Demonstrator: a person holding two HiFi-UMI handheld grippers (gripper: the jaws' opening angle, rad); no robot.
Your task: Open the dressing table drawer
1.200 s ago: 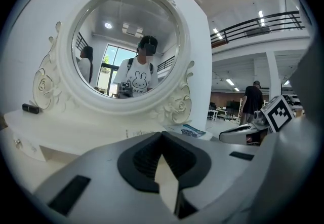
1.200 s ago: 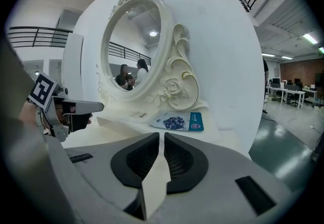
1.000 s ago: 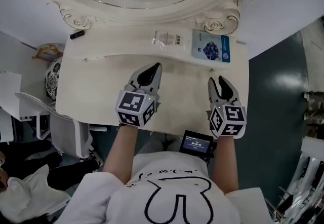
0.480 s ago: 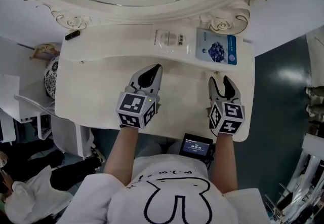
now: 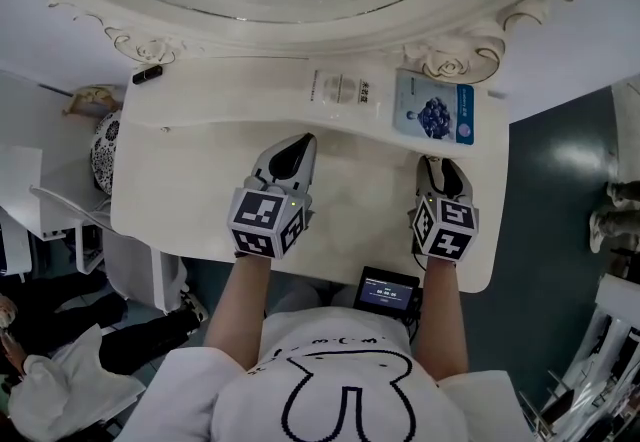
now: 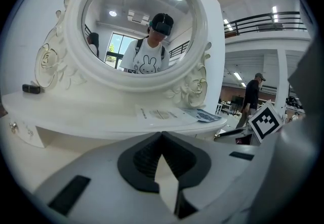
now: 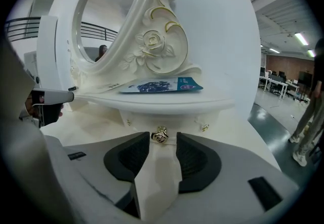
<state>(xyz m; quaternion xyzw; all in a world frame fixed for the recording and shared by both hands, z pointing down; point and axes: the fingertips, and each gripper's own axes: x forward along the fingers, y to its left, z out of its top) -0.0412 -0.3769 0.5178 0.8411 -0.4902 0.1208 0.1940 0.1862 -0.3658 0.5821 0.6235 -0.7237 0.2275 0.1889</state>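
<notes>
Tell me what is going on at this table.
A person is at a white dressing table with a gripper in each hand. The right gripper is lined up on the small gold knob of the drawer, its jaws closing with the knob between their tips but not yet pinched. The left gripper, jaws shut and empty, is over the table. The drawer is shut.
</notes>
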